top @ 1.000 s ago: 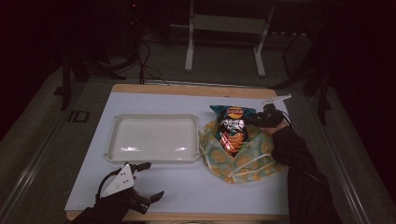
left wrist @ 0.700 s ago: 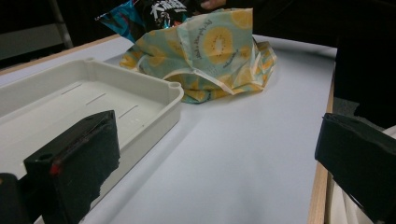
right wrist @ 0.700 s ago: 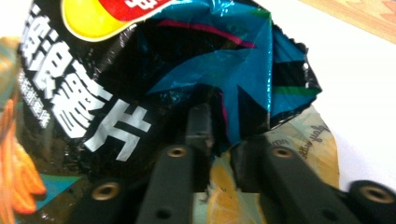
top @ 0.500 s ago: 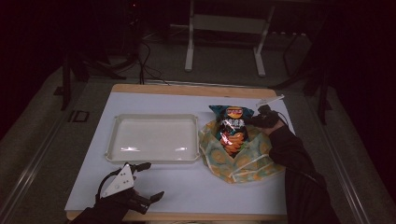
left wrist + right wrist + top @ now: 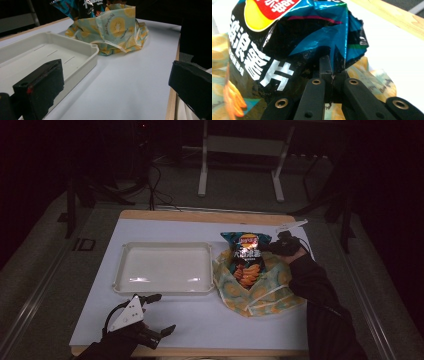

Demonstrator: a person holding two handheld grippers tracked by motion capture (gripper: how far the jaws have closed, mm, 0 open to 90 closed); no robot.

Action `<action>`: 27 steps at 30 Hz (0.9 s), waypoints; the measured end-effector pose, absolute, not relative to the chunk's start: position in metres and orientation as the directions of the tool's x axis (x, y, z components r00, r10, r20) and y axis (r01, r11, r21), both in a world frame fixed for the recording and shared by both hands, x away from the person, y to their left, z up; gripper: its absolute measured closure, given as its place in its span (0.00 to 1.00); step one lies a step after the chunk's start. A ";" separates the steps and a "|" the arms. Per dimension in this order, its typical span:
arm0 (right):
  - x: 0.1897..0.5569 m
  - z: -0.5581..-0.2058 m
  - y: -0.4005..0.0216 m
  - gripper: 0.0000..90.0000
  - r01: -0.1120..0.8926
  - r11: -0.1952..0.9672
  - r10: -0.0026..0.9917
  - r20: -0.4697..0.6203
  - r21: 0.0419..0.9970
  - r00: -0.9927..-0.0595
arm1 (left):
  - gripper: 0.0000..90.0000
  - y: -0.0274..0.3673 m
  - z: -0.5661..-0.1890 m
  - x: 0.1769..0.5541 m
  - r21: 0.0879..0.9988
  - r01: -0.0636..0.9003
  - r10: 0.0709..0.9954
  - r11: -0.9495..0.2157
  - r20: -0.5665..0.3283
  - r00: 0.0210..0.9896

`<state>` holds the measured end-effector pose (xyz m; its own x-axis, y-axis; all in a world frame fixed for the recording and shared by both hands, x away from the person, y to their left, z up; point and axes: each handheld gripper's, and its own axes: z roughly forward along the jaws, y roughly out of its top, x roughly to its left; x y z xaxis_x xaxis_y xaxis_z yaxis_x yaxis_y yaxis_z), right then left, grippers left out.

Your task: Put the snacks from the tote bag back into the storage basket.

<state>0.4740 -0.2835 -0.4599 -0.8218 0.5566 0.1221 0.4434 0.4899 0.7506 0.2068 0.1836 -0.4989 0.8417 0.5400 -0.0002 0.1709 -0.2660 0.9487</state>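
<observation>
Chips first: we see the crisp bag (image 5: 246, 255) standing half inside a yellow-patterned cloth bag (image 5: 255, 287) on the right half of the white table (image 5: 210, 320), its top sticking up and out toward the far edge. Just to the left of the cloth bag, nearly touching it, lies a shallow cream tray (image 5: 165, 269) with nothing in it. In the left gripper view we find the same tray (image 5: 75, 53) close on the left, with the cloth bag (image 5: 115, 30) crumpled beyond its corner and the dark crisp bag (image 5: 75, 6) poking out above the cloth. Beyond the table we make out a metal stand (image 5: 240, 165) and some cables on the dim floor. Our right gripper (image 5: 280, 245) reaches in from the far right side of the crisp bag, with the dark sleeve lying over the edge of the cloth bag. In the right gripper view the right gripper (image 5: 330, 72) has just been closing, and its jaws are now pinched tight together on a fold of the crisp bag's (image 5: 294, 42) crinkled edge, with cloth showing below and to the right. Our left gripper (image 5: 150, 315) rests near the front edge of the table, in front of the tray and well apart from both bags; its jaws stand wide, with bare table between them, touching nothing.
</observation>
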 end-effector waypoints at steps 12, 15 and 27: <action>0.458 -0.431 -0.281 1.00 0.380 0.443 0.531 0.104 0.812 -0.841 | 0.00 0.184 -0.499 0.207 0.948 0.170 0.541 -0.267 0.002 0.841; 0.455 -0.422 -0.281 1.00 0.367 0.431 0.528 0.099 0.824 -0.843 | 0.00 0.184 -0.498 0.207 0.949 0.169 0.543 -0.268 0.003 0.840; 0.448 -0.402 -0.289 1.00 0.349 0.402 0.534 0.093 0.847 -0.840 | 0.00 0.184 -0.499 0.207 0.948 0.168 0.544 -0.269 0.006 0.839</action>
